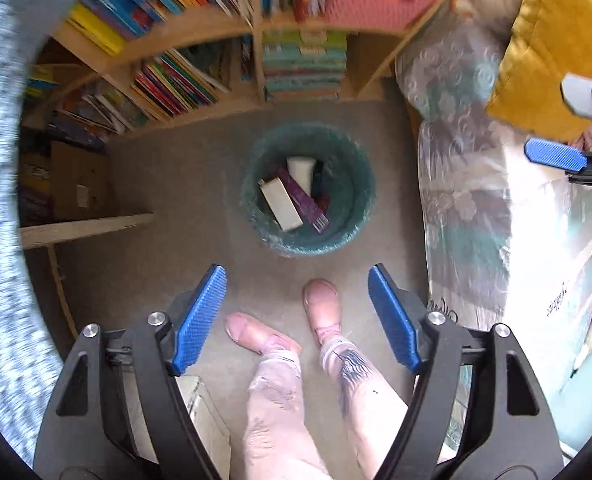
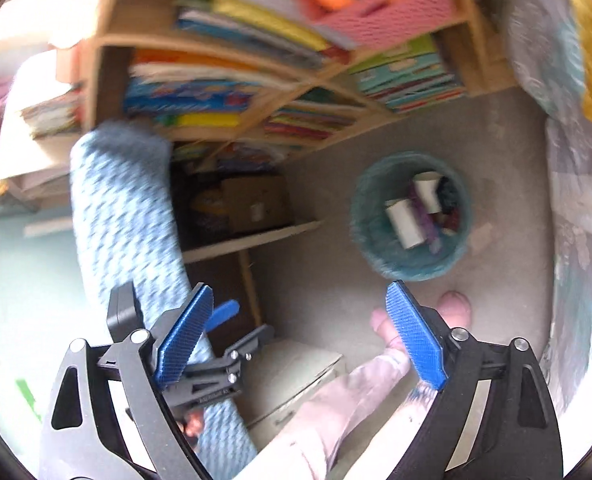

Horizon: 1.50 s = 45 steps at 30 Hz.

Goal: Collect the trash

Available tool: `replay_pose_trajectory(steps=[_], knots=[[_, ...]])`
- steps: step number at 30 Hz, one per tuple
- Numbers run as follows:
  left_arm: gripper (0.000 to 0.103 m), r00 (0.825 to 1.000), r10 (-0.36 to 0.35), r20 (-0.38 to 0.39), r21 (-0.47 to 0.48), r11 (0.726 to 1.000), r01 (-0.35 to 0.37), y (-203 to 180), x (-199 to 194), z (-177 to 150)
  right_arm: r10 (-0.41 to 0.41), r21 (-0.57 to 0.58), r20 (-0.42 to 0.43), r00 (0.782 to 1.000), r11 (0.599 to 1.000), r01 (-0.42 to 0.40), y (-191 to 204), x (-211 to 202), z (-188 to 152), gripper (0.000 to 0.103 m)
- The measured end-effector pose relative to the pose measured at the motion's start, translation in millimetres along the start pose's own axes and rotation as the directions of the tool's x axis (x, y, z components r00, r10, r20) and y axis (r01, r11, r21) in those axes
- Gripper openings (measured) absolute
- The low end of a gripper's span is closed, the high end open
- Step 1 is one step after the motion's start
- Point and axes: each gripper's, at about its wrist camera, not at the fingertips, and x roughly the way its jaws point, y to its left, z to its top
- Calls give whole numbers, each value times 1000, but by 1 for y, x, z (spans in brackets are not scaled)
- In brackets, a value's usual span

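A round teal trash bin (image 1: pixel 352 168) stands on the grey carpet, also in the right wrist view (image 2: pixel 366 216). Inside lie a white box (image 1: pixel 282 204), a purple box (image 1: pixel 306 200) and a white cup (image 1: pixel 302 170). My left gripper (image 1: pixel 298 316) is open and empty, held above the floor short of the bin. My right gripper (image 2: pixel 308 336) is open and empty, up and to the left of the bin. One blue pad of the right gripper (image 1: pixel 556 154) shows at the right edge of the left wrist view. The left gripper (image 2: pixel 224 354) shows low in the right wrist view.
A wooden bookshelf (image 1: pixel 256 32) full of books stands behind the bin. A bed with patterned cover (image 1: pixel 464 200) and a yellow pillow (image 1: pixel 544 40) lies to the right. A cardboard box (image 1: pixel 80 180) sits on a low shelf left. The person's feet (image 1: pixel 320 300) stand near the bin.
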Motion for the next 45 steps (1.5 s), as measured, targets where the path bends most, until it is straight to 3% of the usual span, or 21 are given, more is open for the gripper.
replay_pose_trajectory(steps=[7, 11, 14, 17, 22, 26, 34, 39, 42, 45], knots=[[84, 988, 74, 139, -72, 995, -64, 28, -93, -13, 9, -204, -54, 999, 979, -20, 91, -15, -10, 90], [89, 971, 119, 206, -147, 985, -90, 52, -142, -28, -35, -363, -55, 998, 932, 12, 154, -15, -19, 90], [96, 949, 186, 256, -215, 968, -132, 68, -176, -46, -84, -516, -36, 996, 855, 54, 211, -11, -33, 90], [96, 929, 232, 287, -288, 946, -148, 87, -205, -66, -103, -654, -25, 994, 754, 62, 268, -3, -52, 90], [96, 900, 305, 313, -448, 883, -143, 130, -247, -117, -119, -792, -43, 992, 610, 39, 345, 23, -81, 91], [96, 869, 385, 310, -583, 799, -146, 165, -272, -162, -137, -875, -74, 988, 484, 1, 398, 53, -111, 91], [96, 813, 523, 257, -811, 574, -114, 220, -305, -268, -171, -960, -168, 971, 252, -121, 484, 116, -189, 91], [96, 785, 583, 211, -890, 447, -92, 234, -319, -325, -182, -968, -230, 956, 146, -205, 522, 149, -236, 91], [96, 765, 622, 171, -932, 354, -80, 238, -325, -360, -196, -968, -250, 948, 88, -237, 542, 168, -262, 91], [96, 757, 640, 130, -959, 275, -68, 241, -327, -391, -205, -964, -264, 943, 30, -263, 558, 178, -288, 91]])
